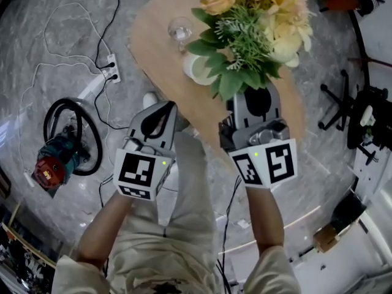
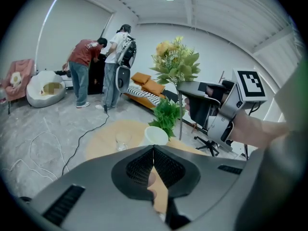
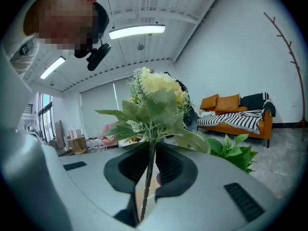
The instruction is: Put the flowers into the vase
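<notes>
My right gripper [image 1: 257, 100] is shut on the thin stem [image 3: 150, 165] of a bunch of peach and yellow flowers [image 1: 260, 23] with green leaves. It holds the bunch upright over the wooden table, just right of the white vase [image 1: 196, 69]. In the left gripper view the bunch [image 2: 175, 61] stands above and right of the vase [image 2: 156, 135]. A green leafy sprig [image 2: 166, 114] rises at the vase's far side. My left gripper [image 1: 164, 108] is shut with nothing in it, at the table's near edge left of the vase.
A clear drinking glass [image 1: 179, 29] stands on the oval wooden table [image 1: 153, 35] beyond the vase. Cables, a power strip [image 1: 112, 68] and a vacuum cleaner [image 1: 58, 152] lie on the floor at left. Two people [image 2: 101, 66] stand far off; an office chair [image 1: 349, 103] is at right.
</notes>
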Available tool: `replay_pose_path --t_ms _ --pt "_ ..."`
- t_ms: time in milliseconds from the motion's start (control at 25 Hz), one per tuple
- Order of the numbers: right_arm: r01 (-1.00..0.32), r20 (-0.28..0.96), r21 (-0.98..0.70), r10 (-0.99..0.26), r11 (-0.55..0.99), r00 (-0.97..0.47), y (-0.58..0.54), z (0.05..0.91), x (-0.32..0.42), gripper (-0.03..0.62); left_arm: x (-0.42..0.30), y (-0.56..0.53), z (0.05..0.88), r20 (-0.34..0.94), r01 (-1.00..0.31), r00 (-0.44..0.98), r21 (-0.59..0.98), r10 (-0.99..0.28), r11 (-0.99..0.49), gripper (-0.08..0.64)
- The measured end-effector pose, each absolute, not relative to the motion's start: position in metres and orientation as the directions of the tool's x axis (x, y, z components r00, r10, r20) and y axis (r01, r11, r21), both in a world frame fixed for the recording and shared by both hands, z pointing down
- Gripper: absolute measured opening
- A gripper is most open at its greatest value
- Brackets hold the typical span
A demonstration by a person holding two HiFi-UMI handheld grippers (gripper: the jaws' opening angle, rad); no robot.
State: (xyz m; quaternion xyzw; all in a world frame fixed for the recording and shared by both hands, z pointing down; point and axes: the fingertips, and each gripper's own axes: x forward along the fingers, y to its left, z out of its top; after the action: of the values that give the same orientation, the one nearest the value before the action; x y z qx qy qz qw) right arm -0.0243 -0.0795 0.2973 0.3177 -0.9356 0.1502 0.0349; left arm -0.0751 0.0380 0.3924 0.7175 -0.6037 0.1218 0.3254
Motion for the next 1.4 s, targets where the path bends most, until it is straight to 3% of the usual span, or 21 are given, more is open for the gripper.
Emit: replay_pose_path --t_ms 720,1400 --pt "-0.625 0.136 -0.239 -0.612 0.743 -0.779 -0.113 0.324 -0.061 0.04 -0.097 0.014 0.435 0.59 -0.933 0.276 0.355 -0.759 -0.064 0.008" --pt "-0.644 0.152 -0.214 -0.626 0.735 -0.765 -0.125 0.356 -0.064 0.04 -0.075 -0.016 0.451 0.588 -0.921 0.29 0.386 -0.755 -0.054 0.008"
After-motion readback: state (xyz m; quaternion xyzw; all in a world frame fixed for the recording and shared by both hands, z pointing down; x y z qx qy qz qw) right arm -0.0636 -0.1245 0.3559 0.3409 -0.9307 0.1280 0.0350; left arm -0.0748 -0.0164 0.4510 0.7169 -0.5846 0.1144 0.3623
